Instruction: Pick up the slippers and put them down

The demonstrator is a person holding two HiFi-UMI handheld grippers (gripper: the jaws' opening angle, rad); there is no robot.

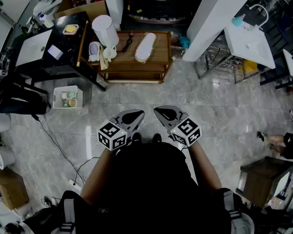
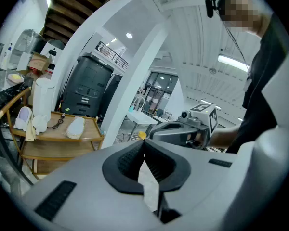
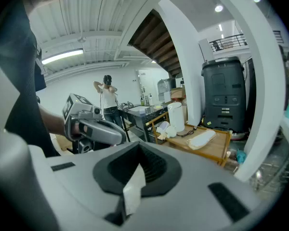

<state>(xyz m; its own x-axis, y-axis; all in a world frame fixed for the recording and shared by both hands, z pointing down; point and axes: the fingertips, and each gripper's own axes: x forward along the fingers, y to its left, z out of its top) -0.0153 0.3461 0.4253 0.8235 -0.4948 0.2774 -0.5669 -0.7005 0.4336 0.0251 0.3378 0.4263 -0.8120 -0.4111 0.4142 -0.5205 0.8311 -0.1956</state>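
Note:
A white slipper (image 1: 145,47) lies flat on a low wooden table (image 1: 161,57) at the far side of the floor. It also shows in the left gripper view as the white slipper (image 2: 76,127) and in the right gripper view as the white slipper (image 3: 202,138). A second, lilac-and-white slipper (image 1: 94,50) stands at the table's left end beside a white jug (image 1: 105,30). My left gripper (image 1: 136,114) and right gripper (image 1: 160,112) hang side by side close to my body, well short of the table. Both are shut with nothing between their jaws.
A white pillar (image 1: 210,18) rises right of the table, with a metal rack (image 1: 219,60) beyond it. A black counter with a sink (image 1: 44,48) stands at the left. A white basket (image 1: 67,97) and a cable (image 1: 58,145) lie on the marble floor.

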